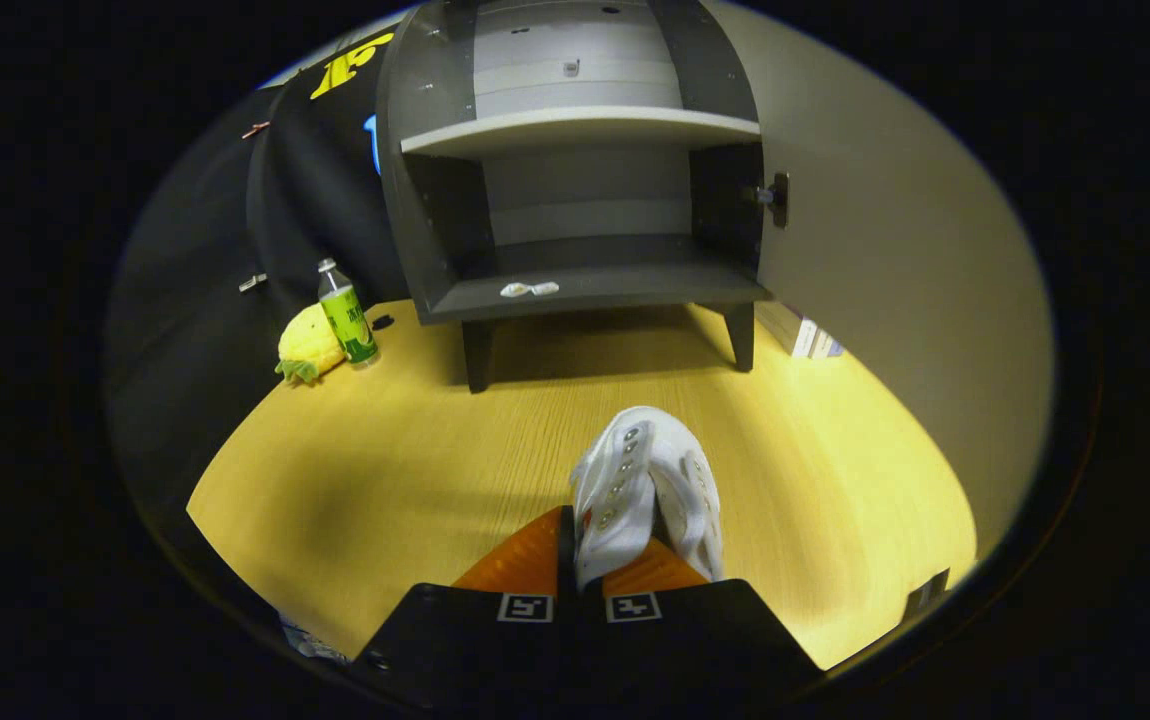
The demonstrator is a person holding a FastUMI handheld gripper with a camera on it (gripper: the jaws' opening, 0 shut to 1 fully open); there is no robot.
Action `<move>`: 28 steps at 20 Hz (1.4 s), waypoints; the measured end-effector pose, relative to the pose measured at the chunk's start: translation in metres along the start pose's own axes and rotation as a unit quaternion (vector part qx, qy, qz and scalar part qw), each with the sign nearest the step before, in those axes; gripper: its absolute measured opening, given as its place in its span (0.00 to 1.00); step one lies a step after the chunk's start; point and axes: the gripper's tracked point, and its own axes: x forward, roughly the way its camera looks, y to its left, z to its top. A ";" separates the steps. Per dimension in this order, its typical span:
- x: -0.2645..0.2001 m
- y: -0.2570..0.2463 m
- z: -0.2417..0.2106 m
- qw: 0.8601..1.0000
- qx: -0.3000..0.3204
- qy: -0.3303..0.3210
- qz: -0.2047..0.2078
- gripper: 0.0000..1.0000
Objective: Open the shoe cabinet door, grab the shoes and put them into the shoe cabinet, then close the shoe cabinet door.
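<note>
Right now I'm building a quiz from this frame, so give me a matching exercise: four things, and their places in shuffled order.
Things:
1. white shoes
2. green bottle
3. cabinet door
4. small white item

Places:
A. on the shoe cabinet's bottom shelf
B. swung open
C. clamped between the tongs
D. beside the yellow plush toy

Pairs: 1-C, 2-D, 3-B, 4-A
</note>
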 end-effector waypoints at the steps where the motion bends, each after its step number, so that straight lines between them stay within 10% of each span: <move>1: -0.007 0.002 0.016 1.000 -0.004 -0.005 0.000 0.04; 13: -0.048 0.024 0.235 0.995 -0.022 -0.099 -0.007 0.04; 28: 0.091 0.011 0.372 0.991 -0.086 -0.106 -0.001 0.04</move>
